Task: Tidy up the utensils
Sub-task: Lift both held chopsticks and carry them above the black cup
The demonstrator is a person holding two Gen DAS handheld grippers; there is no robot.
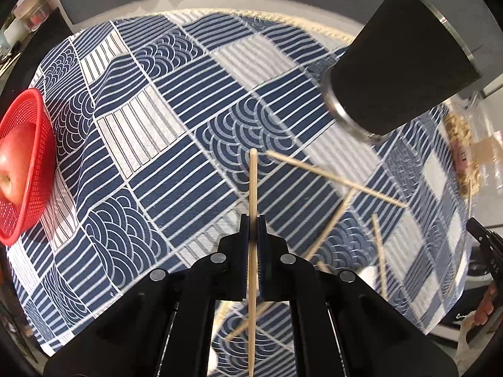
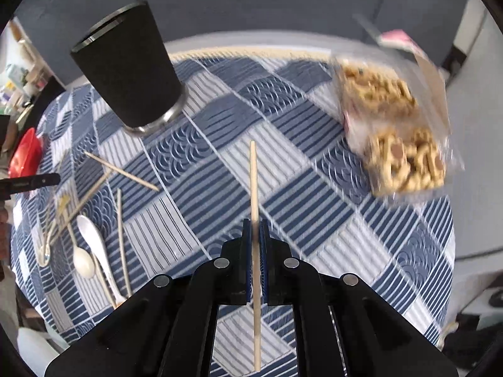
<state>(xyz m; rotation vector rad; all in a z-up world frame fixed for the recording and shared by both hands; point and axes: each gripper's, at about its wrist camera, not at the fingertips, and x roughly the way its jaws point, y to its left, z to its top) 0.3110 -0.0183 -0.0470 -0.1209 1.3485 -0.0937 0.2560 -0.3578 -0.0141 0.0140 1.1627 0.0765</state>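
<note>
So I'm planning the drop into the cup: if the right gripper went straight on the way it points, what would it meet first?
Probably the patterned tablecloth, not the black cup, which stands off to the left. The right gripper is shut on a chopstick whose tip leads; depth is unclear.

Hardly any legible text.
Only faint white letters, perhaps "DAS", on the black device [image 1: 490, 260] at the left view's right edge.

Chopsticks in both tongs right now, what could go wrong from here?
1. Each chopstick is pinched mid-length by narrow pads, with long ends free; it could pivot or slip on the way to the black cup.
2. The cup is tall and narrow; a sideways nudge from a stick tip might tip it.
3. Both views show motion blur; fast moves near the loose chopsticks could scatter them.
</note>
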